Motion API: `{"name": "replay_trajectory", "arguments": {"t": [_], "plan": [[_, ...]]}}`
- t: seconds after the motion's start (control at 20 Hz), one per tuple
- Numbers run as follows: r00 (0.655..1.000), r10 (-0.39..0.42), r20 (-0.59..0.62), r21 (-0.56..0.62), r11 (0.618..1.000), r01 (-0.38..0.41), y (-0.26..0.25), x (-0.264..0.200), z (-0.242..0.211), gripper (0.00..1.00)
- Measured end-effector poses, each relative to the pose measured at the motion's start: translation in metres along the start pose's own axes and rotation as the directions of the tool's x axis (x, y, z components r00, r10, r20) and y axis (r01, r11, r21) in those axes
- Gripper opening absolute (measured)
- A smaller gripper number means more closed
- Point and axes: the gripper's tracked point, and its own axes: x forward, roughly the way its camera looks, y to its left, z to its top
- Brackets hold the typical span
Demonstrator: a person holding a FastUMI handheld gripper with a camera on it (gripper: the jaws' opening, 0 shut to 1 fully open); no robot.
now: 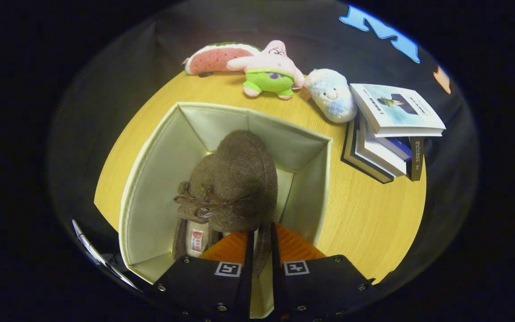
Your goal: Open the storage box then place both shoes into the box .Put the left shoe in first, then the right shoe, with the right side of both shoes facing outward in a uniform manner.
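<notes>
In the gripper view, I had the gripper (262, 237) closed on the heel wall of a brown felt shoe (233, 179), one finger on each side of that thin edge, and the shoe hung toe-forward inside the open storage box (159, 179). I could not tell whether a second shoe lay under it; only a pale insole with a label showed just beside the fingers.

My worry was the pinch. It held only a soft rim, so I judged the shoe could twist or slip and land facing the wrong way. The box walls looked like limp fabric, and a low, careless move might have pushed one inward.

The box stood on a yellow wooden table (373, 214). Beyond it lay three plush toys (268, 67), with a stack of books (387, 134) well apart from the box.
</notes>
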Motion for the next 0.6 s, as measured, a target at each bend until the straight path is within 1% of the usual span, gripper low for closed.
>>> {"name": "replay_trajectory", "arguments": {"t": [0.1, 0.3, 0.4, 0.5, 0.6], "plan": [[0.999, 0.031, 0.04, 0.011, 0.999, -0.032, -0.005, -0.014, 0.001, 0.2], [0.977, 0.066, 0.203, 0.021, 0.997, -0.071, -0.03, -0.06, 0.027, 0.2], [0.952, 0.09, 0.293, 0.04, 0.994, -0.106, -0.045, -0.089, 0.038, 0.2], [0.916, 0.062, 0.397, 0.069, 0.993, -0.097, -0.075, -0.117, 0.047, 0.2], [0.875, 0.014, 0.484, 0.112, 0.991, -0.078, -0.107, -0.142, 0.054, 0.2]]}}
